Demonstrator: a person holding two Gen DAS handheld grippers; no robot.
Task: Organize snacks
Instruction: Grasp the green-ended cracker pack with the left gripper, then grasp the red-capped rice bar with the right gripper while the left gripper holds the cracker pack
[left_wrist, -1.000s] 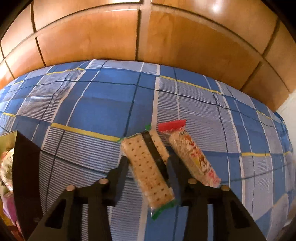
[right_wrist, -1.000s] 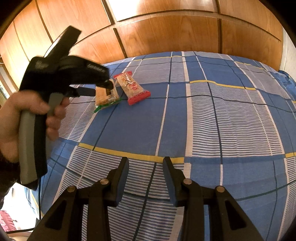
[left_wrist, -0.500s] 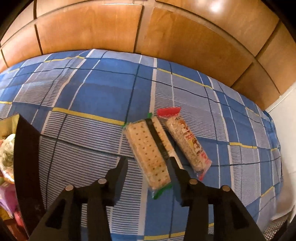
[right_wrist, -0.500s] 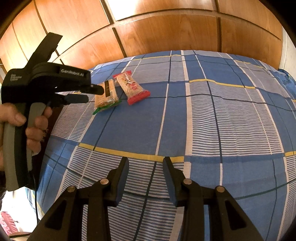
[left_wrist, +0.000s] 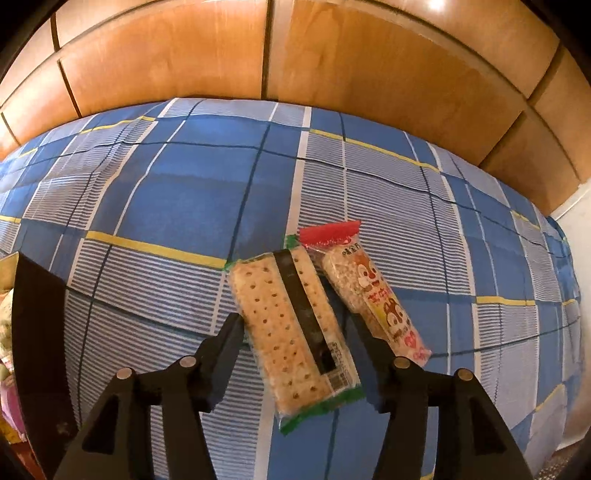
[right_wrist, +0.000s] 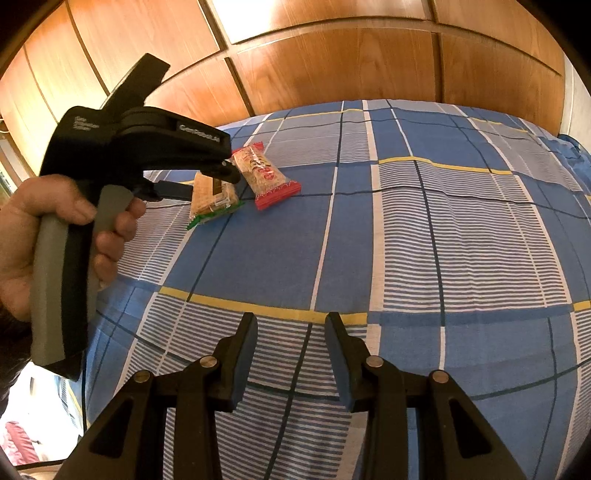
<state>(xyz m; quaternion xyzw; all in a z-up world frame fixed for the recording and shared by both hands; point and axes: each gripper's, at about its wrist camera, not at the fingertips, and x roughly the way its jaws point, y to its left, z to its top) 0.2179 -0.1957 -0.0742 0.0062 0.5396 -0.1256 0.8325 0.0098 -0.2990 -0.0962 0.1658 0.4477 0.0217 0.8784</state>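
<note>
As I set the cracker pack (left_wrist: 291, 332) beside the red-ended bar (left_wrist: 365, 288), my left gripper (left_wrist: 299, 328) had just been opening, pads clear of it; next I needed to withdraw, while the right gripper (right_wrist: 291, 332) hung part-open and empty.

Bed (left_wrist: 192, 206) covered in blue, white and yellow plaid sheet, backed by wooden panels; lying flat on it side by side and touching: green-edged cracker packet (left_wrist: 291, 328), red-ended rice snack bar (left_wrist: 369, 295) to its right.

Blue plaid bedsheet (right_wrist: 424, 229) with white stripes, yellow lines; glossy wooden panelled wall (left_wrist: 332, 66) behind bed; warm lamp glare.
</note>
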